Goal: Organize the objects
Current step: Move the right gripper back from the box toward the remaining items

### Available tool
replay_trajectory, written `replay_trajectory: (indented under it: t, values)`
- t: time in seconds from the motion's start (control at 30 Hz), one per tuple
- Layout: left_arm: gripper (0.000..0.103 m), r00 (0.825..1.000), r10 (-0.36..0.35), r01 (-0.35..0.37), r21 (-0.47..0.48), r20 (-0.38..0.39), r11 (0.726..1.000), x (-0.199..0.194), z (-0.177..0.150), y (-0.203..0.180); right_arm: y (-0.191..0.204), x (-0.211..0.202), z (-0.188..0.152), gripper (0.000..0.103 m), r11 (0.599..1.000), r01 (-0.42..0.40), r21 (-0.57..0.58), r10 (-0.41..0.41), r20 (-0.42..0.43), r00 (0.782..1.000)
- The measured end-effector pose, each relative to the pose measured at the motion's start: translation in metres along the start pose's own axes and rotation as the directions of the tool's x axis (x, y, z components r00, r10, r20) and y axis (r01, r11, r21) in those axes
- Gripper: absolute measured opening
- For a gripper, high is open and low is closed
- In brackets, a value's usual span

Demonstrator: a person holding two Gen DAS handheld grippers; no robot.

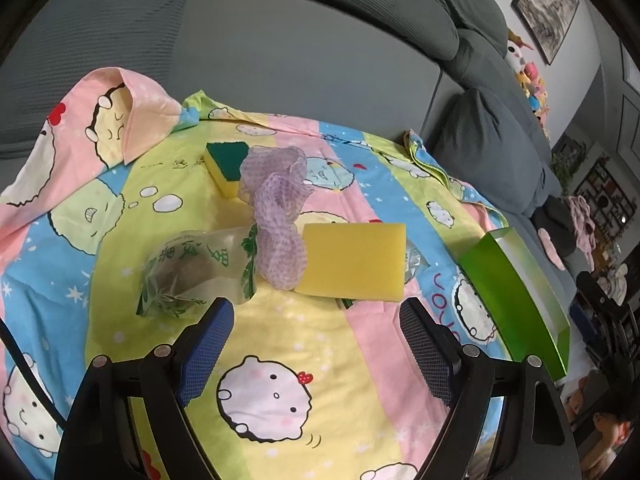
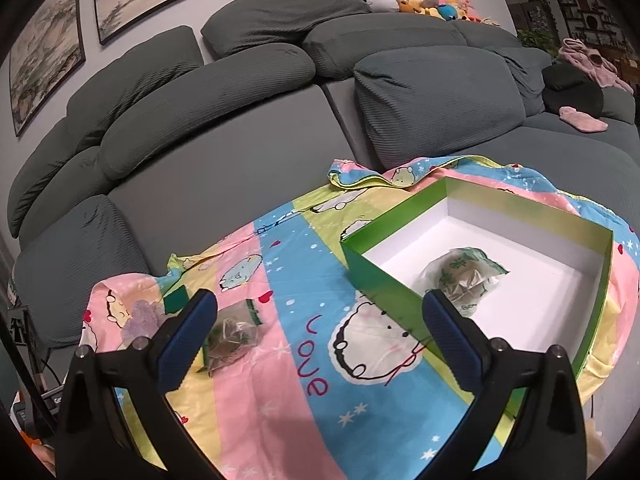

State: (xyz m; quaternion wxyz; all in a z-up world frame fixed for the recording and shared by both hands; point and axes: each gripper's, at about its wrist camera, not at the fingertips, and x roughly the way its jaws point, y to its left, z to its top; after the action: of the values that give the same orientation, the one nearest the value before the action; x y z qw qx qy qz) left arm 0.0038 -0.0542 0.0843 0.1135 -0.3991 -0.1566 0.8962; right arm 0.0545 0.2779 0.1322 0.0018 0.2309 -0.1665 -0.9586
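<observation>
On a cartoon-print sheet (image 1: 288, 336) lie a clear packet with green print (image 1: 196, 268), a purple mesh scrubber (image 1: 276, 216), a yellow sponge (image 1: 354, 262) and a green-topped yellow sponge (image 1: 226, 166). My left gripper (image 1: 316, 312) stands open just short of the packet and the yellow sponge, nothing between its fingers. A green box (image 2: 496, 216) with a white inside holds another printed packet (image 2: 460, 280). My right gripper (image 2: 320, 308) hangs open in front of the box's near corner, empty. A packet (image 2: 232, 332) lies by its left finger, and the scrubber (image 2: 142, 318) shows farther left.
A grey sofa (image 2: 240, 128) with big cushions lies under and behind the sheet. Plush toys (image 2: 420, 0) sit on its back, and pink clothes (image 2: 584, 60) lie at its far right end. The green box (image 1: 516, 296) stands at the sheet's right edge.
</observation>
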Motion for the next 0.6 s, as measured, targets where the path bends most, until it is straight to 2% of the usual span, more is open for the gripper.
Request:
replay_trajectory:
  t: [0.2,0.4,0.53,0.6]
  values:
    - [0.085,1.000,0.028,-0.028,0.009,-0.008,1.000,0.006,-0.001,0.000,-0.001,0.007,-0.003,0.102,1.000,0.016,-0.006,-0.016,0.003,1.000]
    - [0.085,0.999,0.050,-0.049,0.031,-0.013,0.998,0.011,-0.003,-0.002,-0.001,0.015,0.005,0.102,0.993,0.087,-0.080,-0.084,0.043,0.996]
    - [0.085,0.998,0.064,-0.064,0.023,-0.020,0.998,0.013,-0.003,0.000,0.004,0.015,0.018,0.102,0.979,0.135,-0.153,-0.118,0.113,0.987]
    - [0.085,0.997,0.071,-0.070,0.022,-0.022,0.997,0.014,-0.002,0.002,0.007,0.019,0.027,0.102,0.956,0.200,-0.216,-0.168,0.158,0.973]
